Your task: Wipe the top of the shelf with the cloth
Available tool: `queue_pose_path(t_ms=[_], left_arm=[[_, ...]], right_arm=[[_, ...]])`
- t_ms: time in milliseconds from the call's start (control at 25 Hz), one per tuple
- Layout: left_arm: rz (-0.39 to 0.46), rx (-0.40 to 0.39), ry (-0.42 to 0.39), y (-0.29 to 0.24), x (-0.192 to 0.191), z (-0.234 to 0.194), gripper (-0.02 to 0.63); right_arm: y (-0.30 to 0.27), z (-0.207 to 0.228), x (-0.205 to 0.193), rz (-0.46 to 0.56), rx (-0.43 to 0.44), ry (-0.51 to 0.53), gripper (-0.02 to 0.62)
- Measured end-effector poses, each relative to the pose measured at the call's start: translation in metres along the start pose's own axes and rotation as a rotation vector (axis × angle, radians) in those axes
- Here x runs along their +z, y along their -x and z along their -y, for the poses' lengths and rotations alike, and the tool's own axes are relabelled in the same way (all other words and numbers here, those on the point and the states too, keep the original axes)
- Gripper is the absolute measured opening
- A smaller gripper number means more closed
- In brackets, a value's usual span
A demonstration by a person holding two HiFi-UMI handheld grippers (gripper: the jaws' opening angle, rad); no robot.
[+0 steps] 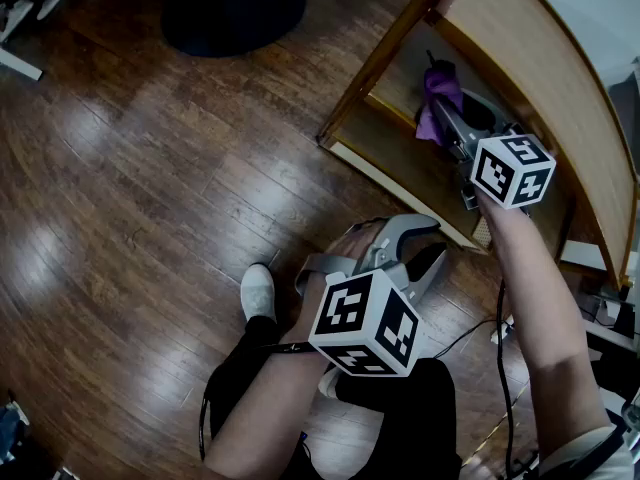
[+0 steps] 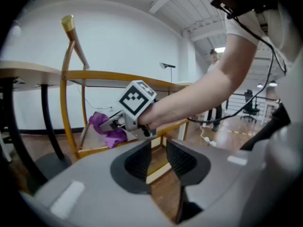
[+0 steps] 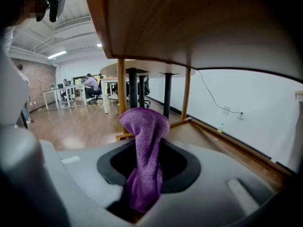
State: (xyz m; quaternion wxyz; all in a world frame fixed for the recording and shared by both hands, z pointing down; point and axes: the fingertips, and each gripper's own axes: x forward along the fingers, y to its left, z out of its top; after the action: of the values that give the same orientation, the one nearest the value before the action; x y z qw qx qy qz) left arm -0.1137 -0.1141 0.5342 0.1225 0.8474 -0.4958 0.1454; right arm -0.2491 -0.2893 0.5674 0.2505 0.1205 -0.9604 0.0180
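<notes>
The right gripper (image 3: 147, 161) is shut tight on the purple cloth (image 3: 144, 126). The cloth sticks out from between its jaws in a bunch. Its long way points the same way as the gripper.

The gripper is inside the shelf (image 1: 375, 80), over the lower board (image 3: 215, 143). The top of the shelf (image 1: 545, 78) is right above the cloth. So the cloth is under the top and not on it.

I think the cloth has to come out past the front edge of the shelf, then go up and over onto the top.

The left gripper (image 2: 158, 157) is well away, low over the floor (image 1: 150, 168) by the person's leg. Its jaws are a little apart and hold nothing. The right gripper is the near one.
</notes>
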Motion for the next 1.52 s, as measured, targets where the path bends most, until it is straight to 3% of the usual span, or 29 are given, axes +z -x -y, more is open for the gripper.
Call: queue_pose_path(t_ms=[120,280,400,520,680,1240,1360,1520], left_arm=[[0.069,-0.058,0.042,-0.001,0.005,-0.008,0.124],[0.081,-0.049,0.055,-0.005,0.0,-0.018,0.124],[0.073,-0.052,0.057,-0.012,-0.003,-0.013,0.124],[0.078,-0.066,0.062,-0.019,-0.002,-0.005,0.124],[0.089,-0.083,0.069,-0.026,0.001,0.006,0.124],[0.03,-0.215,0.046,-0.055,-0.02,0.065,0.124],[0.02,-0.233,0.035,-0.06,-0.022,0.072,0.124],[0.002,-0.251,0.021,-0.065,-0.028,0.083,0.124]], right_arm=[[-0.017,0.013,-0.002,0.017,-0.045,0.041,0.12],[-0.025,0.023,0.0,0.016,-0.085,0.011,0.118],[-0.032,0.029,-0.01,-0.072,-0.072,0.064,0.118],[-0.025,0.058,-0.038,-0.181,-0.116,0.112,0.118],[0.014,0.108,-0.077,-0.251,-0.219,0.061,0.118],[0.207,0.214,-0.19,-0.472,-0.56,-0.043,0.118],[0.232,0.22,-0.197,-0.488,-0.598,-0.053,0.118],[0.231,0.197,-0.175,-0.408,-0.57,-0.062,0.118]])
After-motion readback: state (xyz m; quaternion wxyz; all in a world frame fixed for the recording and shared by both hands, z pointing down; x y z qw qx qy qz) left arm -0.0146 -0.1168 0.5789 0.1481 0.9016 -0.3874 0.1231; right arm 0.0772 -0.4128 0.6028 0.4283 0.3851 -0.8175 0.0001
